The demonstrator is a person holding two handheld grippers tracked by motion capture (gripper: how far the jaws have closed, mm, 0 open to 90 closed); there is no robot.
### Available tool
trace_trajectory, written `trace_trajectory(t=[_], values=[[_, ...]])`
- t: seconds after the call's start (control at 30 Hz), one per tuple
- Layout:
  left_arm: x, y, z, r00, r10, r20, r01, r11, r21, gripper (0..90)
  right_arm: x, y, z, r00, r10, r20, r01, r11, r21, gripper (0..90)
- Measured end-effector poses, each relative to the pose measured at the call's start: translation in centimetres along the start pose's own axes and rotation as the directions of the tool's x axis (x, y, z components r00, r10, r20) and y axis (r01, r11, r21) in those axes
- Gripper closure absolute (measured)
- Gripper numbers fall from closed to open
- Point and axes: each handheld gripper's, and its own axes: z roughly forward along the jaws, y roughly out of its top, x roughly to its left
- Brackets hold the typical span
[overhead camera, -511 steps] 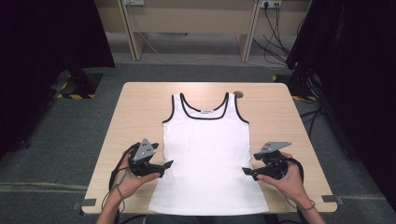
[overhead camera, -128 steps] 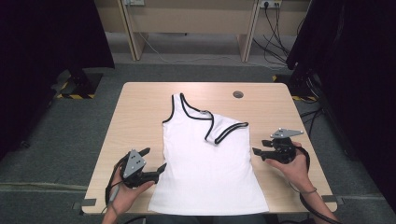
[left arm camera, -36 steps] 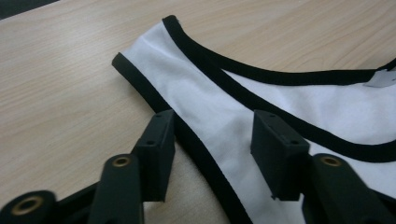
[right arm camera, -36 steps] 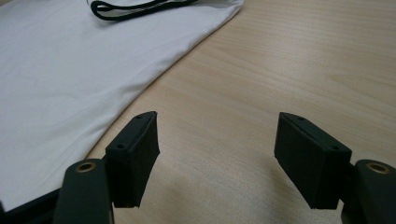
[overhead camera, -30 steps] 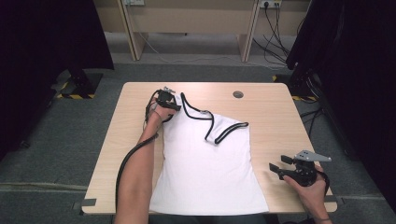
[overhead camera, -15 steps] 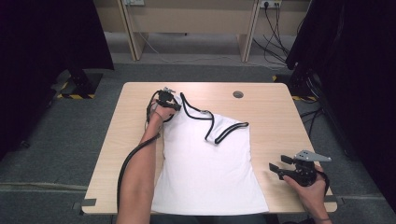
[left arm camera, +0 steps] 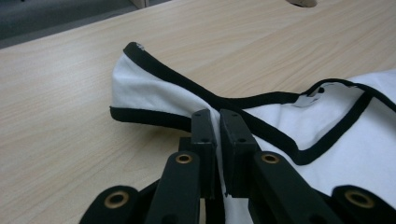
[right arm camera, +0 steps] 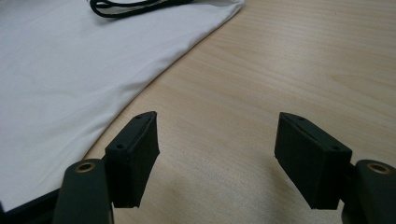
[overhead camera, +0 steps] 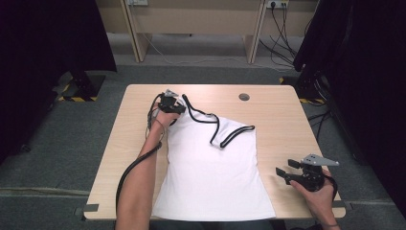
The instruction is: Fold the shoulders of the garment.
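Lying flat on the wooden table (overhead camera: 119, 143): a white tank top (overhead camera: 210, 177) with black trim, hem toward the person, right shoulder strap (overhead camera: 234, 135) folded down onto the chest. At the far left corner of the garment, the left gripper (overhead camera: 178, 109), jaws clamped on the left shoulder strap (left arm camera: 154, 93) after having just been closing (cloth pinched between the pads, the strap's looped end bulging out beyond the tips and lifted a little off the wood). Reaching up along the garment's left edge, the left forearm (overhead camera: 139, 182). Near the front right corner of the table, the right gripper (overhead camera: 282, 173), held in the right hand (overhead camera: 318, 191), jaws spread wide with nothing but bare wood between them, just beside the top's right side edge, not touching it. Farther back on the table, a small round grommet (overhead camera: 244, 97).
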Motion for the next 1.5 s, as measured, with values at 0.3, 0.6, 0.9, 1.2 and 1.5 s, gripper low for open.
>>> trace_trajectory(t=[0.3,0.6,0.9,1.2,1.5], values=[[-2.1,-0.5,-1.7,0.9975,0.071,0.002,-0.071,0.9953,-0.067,84.3,0.0,0.0,0.0,1.0,0.0,0.0,0.0,1.0,0.001,30.6],[-4.3,-1.8,-2.5,0.9869,0.16,-0.019,-0.161,0.9852,-0.059,84.2,0.1,0.0,0.0,1.0,-0.007,0.001,0.007,1.0,0.005,30.4],[-6.2,-3.1,-3.3,0.9721,0.234,-0.013,-0.234,0.9719,-0.021,83.7,0.2,0.0,0.1,0.9999,-0.015,0.005,0.015,1.0,0.006,30.0],[-7.0,-4.2,-4.2,0.9587,0.269,0.092,-0.273,0.9615,0.03,75.3,0.2,0.0,0.1,0.9999,-0.017,0.004,0.017,1.0,0.007,29.8],[-4.9,-2.5,-5.3,0.9759,0.203,0.08,-0.205,0.9785,0.019,55.4,0.2,0.0,0.1,0.9998,-0.019,0.007,0.019,1.0,0.01,29.7]])
